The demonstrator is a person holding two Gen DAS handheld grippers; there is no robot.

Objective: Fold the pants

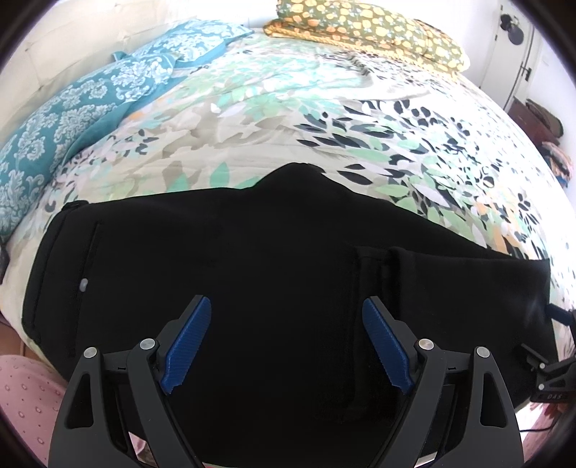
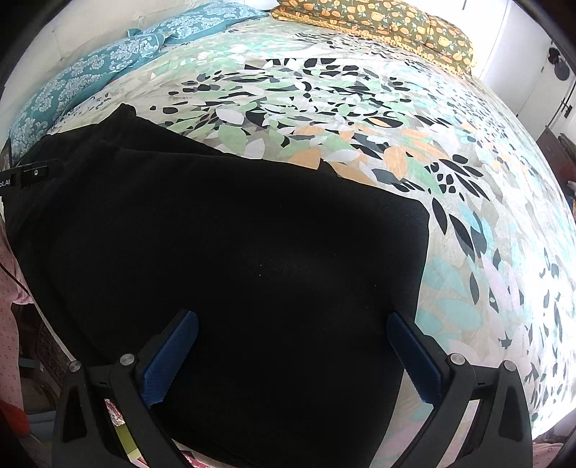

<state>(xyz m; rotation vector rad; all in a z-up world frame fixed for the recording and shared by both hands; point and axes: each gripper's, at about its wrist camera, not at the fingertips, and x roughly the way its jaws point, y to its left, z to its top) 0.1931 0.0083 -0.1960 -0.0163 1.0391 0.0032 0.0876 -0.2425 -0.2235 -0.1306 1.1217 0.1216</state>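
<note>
Black pants: lie folded lengthwise on the bedspread beneath both tools. Left gripper, right gripper: released, empty. Crosswise folds remain.

Pants: matt black cloth, soft, lint specks. Bedspread: printed woven cloth, leaf pattern, matt. Teal pillow and mustard floral pillow: patterned cloth. Left gripper, right gripper: matt black plastic arms, shiny metal pivot pins, ribbed blue pads.
</note>
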